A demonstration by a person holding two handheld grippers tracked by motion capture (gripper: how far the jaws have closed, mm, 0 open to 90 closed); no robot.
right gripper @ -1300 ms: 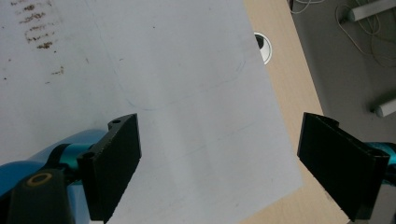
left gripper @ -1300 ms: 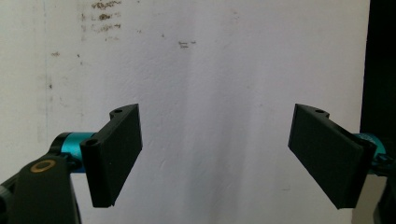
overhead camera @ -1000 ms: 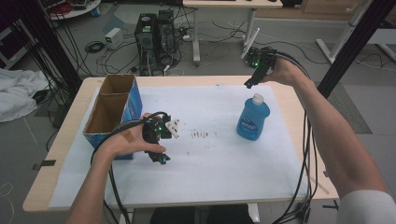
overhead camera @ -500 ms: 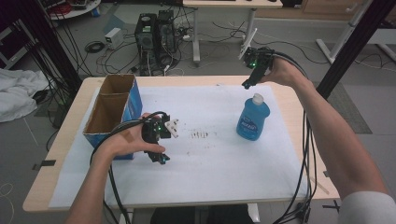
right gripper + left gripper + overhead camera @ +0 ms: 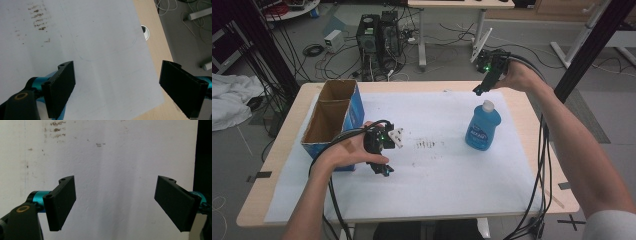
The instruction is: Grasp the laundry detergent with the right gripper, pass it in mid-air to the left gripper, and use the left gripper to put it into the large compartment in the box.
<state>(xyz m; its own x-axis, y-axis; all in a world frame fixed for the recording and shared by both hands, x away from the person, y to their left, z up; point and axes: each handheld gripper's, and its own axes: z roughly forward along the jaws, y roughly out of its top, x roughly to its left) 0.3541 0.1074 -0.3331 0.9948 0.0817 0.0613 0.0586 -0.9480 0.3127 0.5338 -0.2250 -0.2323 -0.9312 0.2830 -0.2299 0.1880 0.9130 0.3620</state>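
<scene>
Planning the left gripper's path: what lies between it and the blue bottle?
In the high view, only stained white paper lies between the left gripper and the bottle.

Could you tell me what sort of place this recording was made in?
Probably a lab or workshop: a computer tower and loose cables sit on the floor behind the paper-covered table, with a desk frame beyond.
</scene>
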